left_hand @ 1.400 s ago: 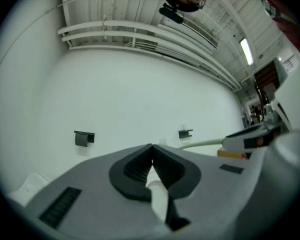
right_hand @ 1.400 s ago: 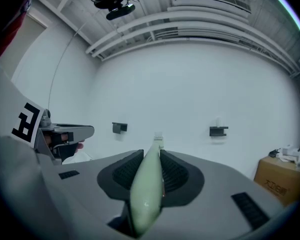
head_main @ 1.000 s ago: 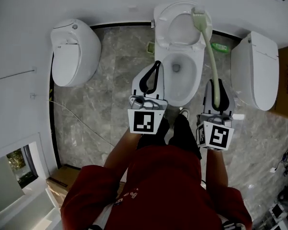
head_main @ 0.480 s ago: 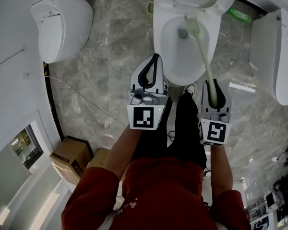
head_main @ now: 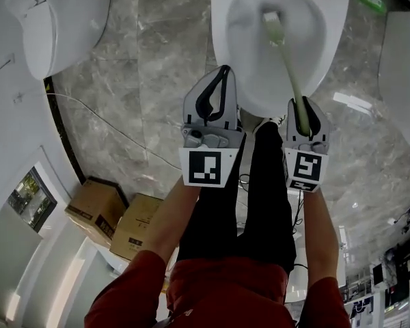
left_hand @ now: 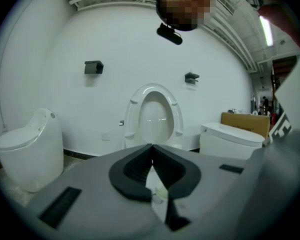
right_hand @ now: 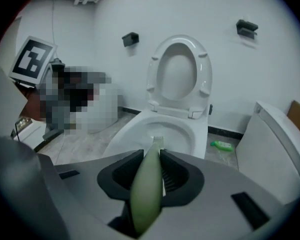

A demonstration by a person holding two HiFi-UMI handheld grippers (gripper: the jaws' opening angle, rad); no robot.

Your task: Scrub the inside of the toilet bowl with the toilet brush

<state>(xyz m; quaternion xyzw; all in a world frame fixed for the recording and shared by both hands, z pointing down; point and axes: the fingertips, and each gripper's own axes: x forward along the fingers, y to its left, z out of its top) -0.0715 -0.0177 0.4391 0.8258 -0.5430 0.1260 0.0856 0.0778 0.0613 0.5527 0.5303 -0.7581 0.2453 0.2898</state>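
Toilet brush (head_main: 288, 65) is clamped by its pale green handle in the right hand-held gripper (head_main: 301, 109), which hangs just over the near rim of the toilet bowl (head_main: 221, 53). The bristle head is down inside the bowl, toward its far wall. The left hand-held gripper (head_main: 223, 74) is pinched closed on nothing, just outside the bowl's near rim.

To scrub well, I would hold the handle firmly so the head cannot twist. Press the bristles to the porcelain and sweep round the whole wall and under the rim, not dab at one spot.

The head view shows plainly where the bristles lie in the bowl. The right gripper view instead shows the jaws pressing both sides of the handle, the seat (right_hand: 177, 74) raised upright behind the bowl, and a green bottle (right_hand: 222, 145) on the floor to the bowl's right. The left gripper view alone confirms that its jaw tips meet with nothing between them.
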